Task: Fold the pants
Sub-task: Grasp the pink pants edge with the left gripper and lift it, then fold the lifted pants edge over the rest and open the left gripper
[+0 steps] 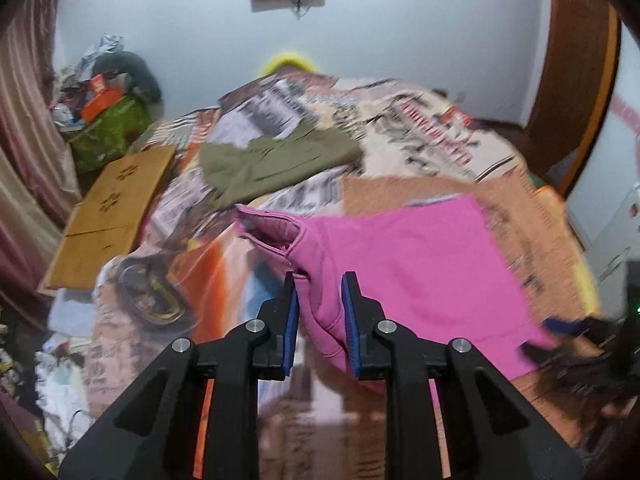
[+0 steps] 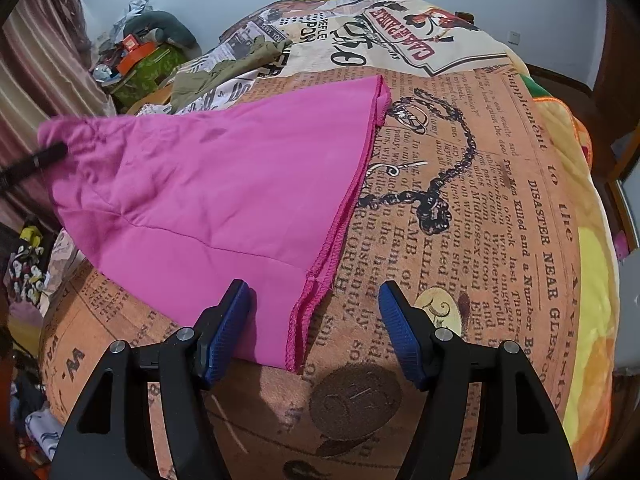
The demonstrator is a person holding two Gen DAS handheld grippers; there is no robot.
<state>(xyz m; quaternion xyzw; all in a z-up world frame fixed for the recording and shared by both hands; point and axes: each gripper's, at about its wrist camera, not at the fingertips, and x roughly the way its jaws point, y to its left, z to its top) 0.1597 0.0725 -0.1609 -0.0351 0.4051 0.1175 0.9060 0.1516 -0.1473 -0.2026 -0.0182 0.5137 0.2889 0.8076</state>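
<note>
Early yet: pants [image 2: 216,184] lie mostly flat on the bed [image 2: 460,208], no finished fold that I can see. My left gripper [image 1: 320,312] has its jaws clamped on a bunched waistband end, raised off the bed. Right gripper [image 2: 316,328] has jaws wide apart, hem corner lying between them, pads not pressing it. Whole fold still left, I judge.

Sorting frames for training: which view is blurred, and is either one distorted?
Left wrist view: motion-smeared, the bedspread print unreadable and the pink pants edges soft. Right wrist view: sharp, the print legible. Both: fisheye bulge, dark corners, flat light.
</note>
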